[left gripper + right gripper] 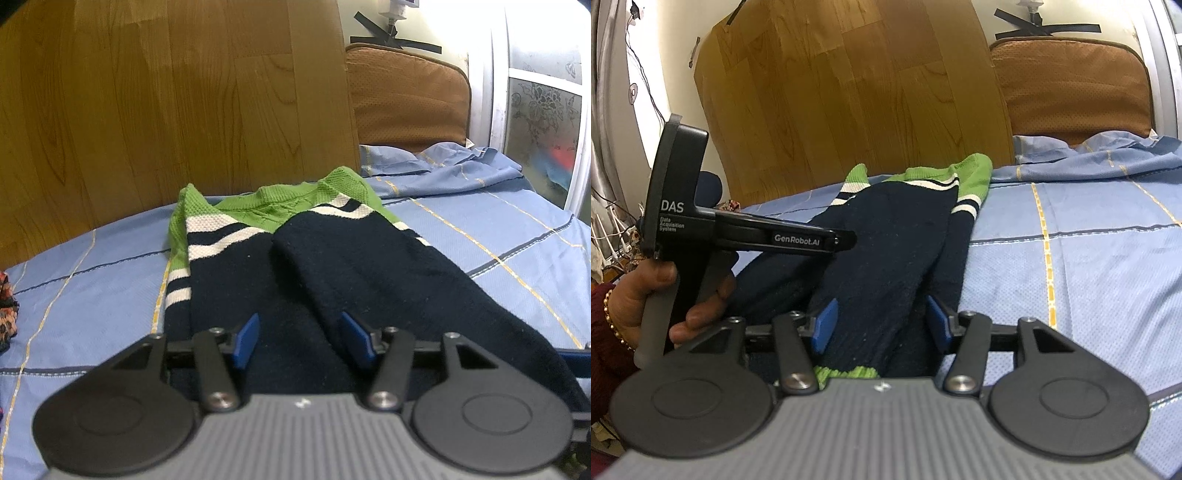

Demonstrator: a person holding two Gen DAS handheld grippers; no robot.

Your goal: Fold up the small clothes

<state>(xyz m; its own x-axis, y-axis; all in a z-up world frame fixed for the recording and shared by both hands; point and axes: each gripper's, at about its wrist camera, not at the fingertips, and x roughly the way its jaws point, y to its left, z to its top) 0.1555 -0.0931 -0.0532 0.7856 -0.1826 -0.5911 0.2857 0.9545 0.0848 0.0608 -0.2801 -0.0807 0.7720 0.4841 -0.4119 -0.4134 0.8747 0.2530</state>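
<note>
Left wrist view: your left gripper (300,338) fingers sit apart over the sweater (295,266) on the bed (480,229), gripping nothing; right gripper (879,325) same, w/ fingers spread.

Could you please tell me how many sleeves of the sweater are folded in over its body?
2: the left sleeve lies along the body's left side, the right sleeve slants across the middle. Both cuffs near the grippers are partly hidden.
</note>
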